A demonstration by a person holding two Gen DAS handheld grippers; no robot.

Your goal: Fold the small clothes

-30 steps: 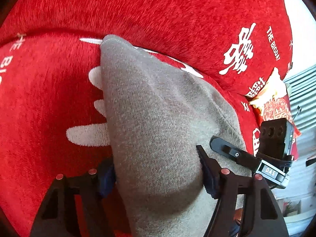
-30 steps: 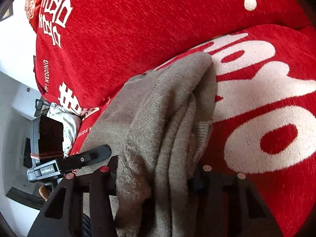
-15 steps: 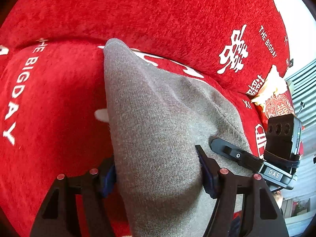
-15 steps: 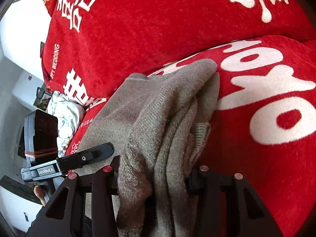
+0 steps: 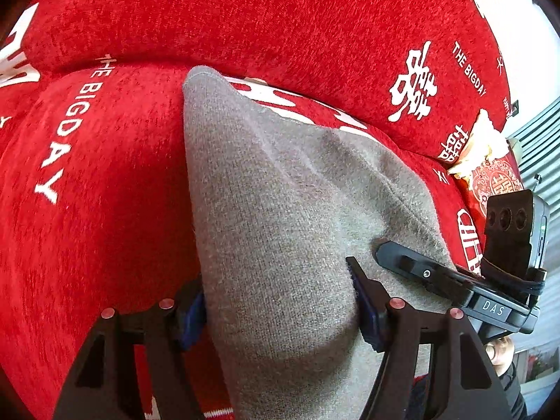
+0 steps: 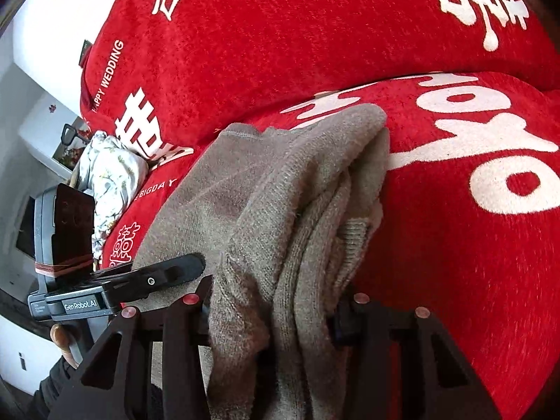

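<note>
Over the red sofa (image 5: 105, 210), both grippers (image 5: 280, 301) (image 6: 269, 311) clamp the grey garment (image 5: 280, 210), mid-fold; next, lay it flat.

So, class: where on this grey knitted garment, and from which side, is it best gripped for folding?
Probably at the near edge of the grey knitted garment, coming in from the near side, as both grippers do. The cloth drapes away over the red sofa cover, so bunched near corners fit between the fingers.

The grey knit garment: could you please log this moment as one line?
left tongs: shut on grey knit garment | right tongs: shut on bunched edge | surface: red sofa cover | stage: mid-fold
</note>
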